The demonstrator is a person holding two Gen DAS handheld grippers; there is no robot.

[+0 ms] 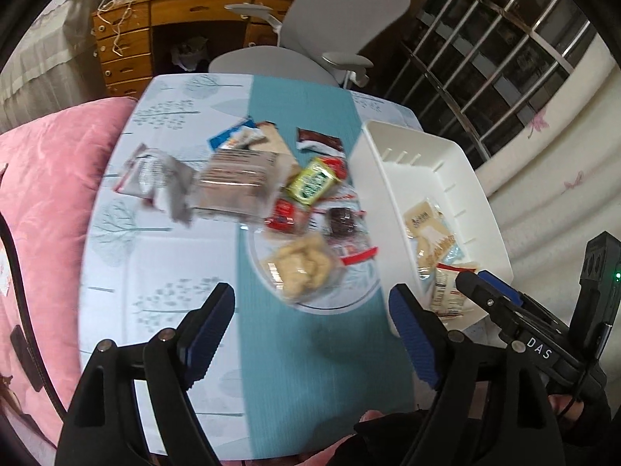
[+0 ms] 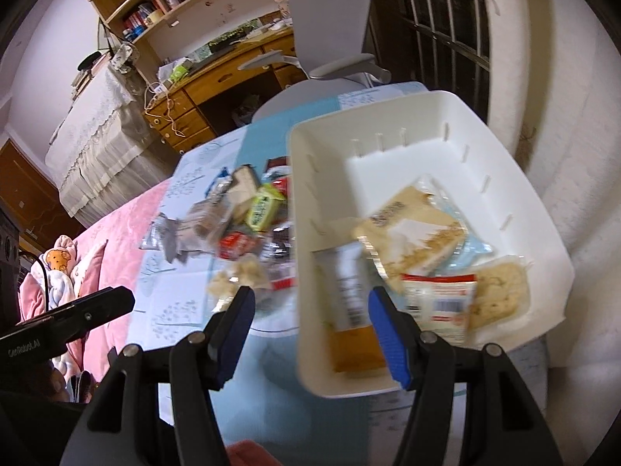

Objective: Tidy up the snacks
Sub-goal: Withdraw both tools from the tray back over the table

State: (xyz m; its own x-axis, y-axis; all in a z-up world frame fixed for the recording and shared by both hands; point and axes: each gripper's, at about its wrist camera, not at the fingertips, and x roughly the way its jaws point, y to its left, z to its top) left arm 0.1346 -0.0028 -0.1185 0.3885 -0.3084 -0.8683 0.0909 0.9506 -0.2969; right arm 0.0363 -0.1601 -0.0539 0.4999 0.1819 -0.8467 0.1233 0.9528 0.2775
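Nearest the cameras, two hand-held grippers hang over a small table (image 1: 116,209) covered in a pale tree-print cloth with a teal runner (image 1: 271,108) down its middle. The left gripper (image 1: 310,322) points steeply down with its blue-padded jaws standing wide apart and nothing between them; below it lies bare teal runner. The right gripper (image 2: 308,320) also points down with its jaws parted and empty, straddling the near left wall of a white plastic bin (image 2: 543,233). In the left wrist view the right gripper shows at the bin's near end.

The bin is the landmark. It sits on the table's right side, long axis running away from the cameras. Inside it, toward the near end, lie several wrapped snacks: a white and orange packet (image 2: 349,310) against the left wall, a red-and-white packet with a barcode (image 2: 438,303), a pale round cracker in clear wrap (image 2: 496,295) at the right, and a beige biscuit packet (image 2: 411,229) on top of a light blue wrapper. The far end of the bin is bare.

Left of the bin, still on the table, waits a loose heap of snacks: a clear bag of pale puffed pieces (image 1: 302,268) closest, then a dark brown cake (image 1: 341,221), a red packet (image 1: 285,213), a yellow-green packet (image 1: 310,182), a clear pack of brown wafers (image 1: 236,182), and a silver wrapper (image 1: 163,178) farthest left. Motion blur softens the labels.

Left of the table is a pink quilt (image 1: 50,202). Beyond the bin stand a grey office chair (image 1: 341,11) and a wooden desk (image 1: 128,39).
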